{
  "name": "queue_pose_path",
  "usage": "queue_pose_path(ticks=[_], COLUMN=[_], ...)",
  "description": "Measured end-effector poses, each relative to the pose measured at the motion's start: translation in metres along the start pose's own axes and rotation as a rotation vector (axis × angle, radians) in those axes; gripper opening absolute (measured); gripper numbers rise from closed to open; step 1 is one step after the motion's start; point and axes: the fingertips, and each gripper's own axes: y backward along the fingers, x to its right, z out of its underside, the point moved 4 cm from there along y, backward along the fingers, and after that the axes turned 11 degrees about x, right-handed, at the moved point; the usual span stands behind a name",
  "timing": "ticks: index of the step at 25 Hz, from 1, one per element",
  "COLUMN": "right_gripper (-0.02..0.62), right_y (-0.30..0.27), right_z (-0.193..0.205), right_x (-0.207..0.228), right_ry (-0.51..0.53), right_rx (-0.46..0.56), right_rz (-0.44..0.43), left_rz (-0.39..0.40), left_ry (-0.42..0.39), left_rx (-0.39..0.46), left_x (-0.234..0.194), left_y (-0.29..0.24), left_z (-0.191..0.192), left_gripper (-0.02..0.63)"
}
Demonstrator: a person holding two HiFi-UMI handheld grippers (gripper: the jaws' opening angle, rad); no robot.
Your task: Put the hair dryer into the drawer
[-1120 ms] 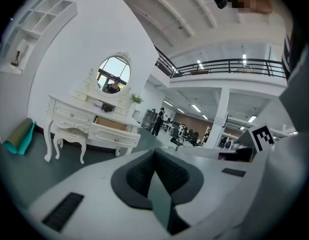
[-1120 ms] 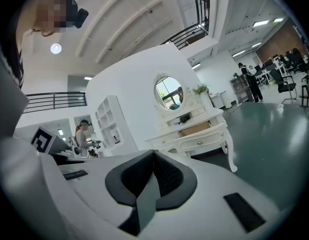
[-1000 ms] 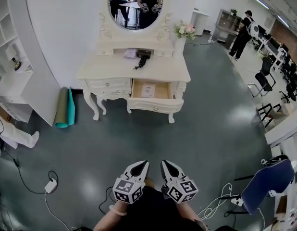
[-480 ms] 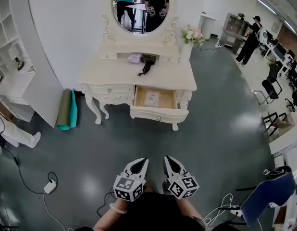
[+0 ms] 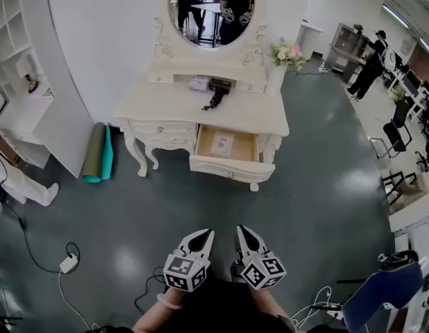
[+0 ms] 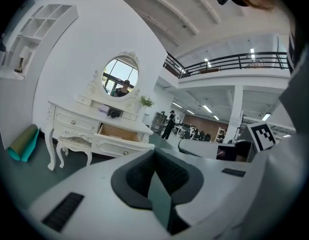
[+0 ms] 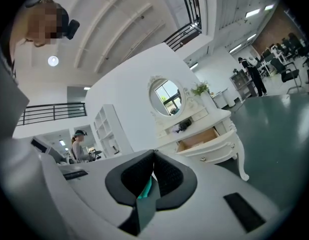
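A black hair dryer (image 5: pixel 218 90) lies on top of the white dressing table (image 5: pixel 159 103) at the far side of the floor, its cord trailing toward the front. Below it the right drawer (image 5: pixel 228 146) stands pulled out, with a flat paper item inside. The hair dryer (image 6: pixel 113 113) and the drawer (image 6: pixel 117 131) also show in the left gripper view, and the drawer (image 7: pixel 197 138) in the right gripper view. My left gripper (image 5: pixel 206 234) and right gripper (image 5: pixel 241 229) are held side by side close to my body, far from the table. Both are shut with nothing between their jaws.
A rolled green mat (image 5: pixel 96 155) lies left of the table. A white shelf unit (image 5: pixel 20 82) stands at far left. Cables and a white adapter (image 5: pixel 67 263) lie on the floor at lower left. A blue chair (image 5: pixel 381 293) is at lower right. A flower vase (image 5: pixel 280 64) sits on the table's right end.
The dressing table has drawn nearer and shifted down in the head view as I moved toward it. Both grippers stay shut in the same spot before my body.
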Motion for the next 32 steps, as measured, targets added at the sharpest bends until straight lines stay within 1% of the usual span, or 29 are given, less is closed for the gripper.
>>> queue_pose_path(ticks=[3, 8, 17, 22, 24, 27, 32], right_gripper=[0.021, 0.021, 0.021, 0.021, 0.021, 0.021, 0.021], right_y=[0.003, 0.005, -0.015, -0.046, -0.063, -0.091, -0.138], right_z=[-0.004, -0.004, -0.008, -0.015, -0.019, -0.022, -0.025], right_x=[0.003, 0.005, 0.014, 0.023, 0.027, 0.035, 0.04], right_ry=[0.0, -0.01, 0.076, 0.175, 0.183, 0.191, 0.247], right_rx=[0.01, 0.003, 0.013, -0.004, 0.003, 0.003, -0.005], right_rz=[0.018, 0.024, 0.016, 0.02, 0.015, 0.01, -0.017], left_rz=[0.006, -0.004, 0.008, 0.02, 0.03, 0.047, 0.063], left_ry=[-0.011, 0.003, -0.015, -0.016, -0.014, -0.033, -0.066], left_rx=[0.004, 0.001, 0.005, -0.001, 0.002, 0.001, -0.021], left_x=[0.003, 0.003, -0.009, -0.025, -0.032, -0.043, -0.07], left_y=[-0.002, -0.007, -0.031, -0.063, -0.078, -0.102, -0.138], left_z=[-0.002, 0.002, -0.003, -0.012, -0.02, -0.033, -0.05], left_gripper=[0.02, 0.02, 0.02, 0.02, 0.02, 0.02, 0.02])
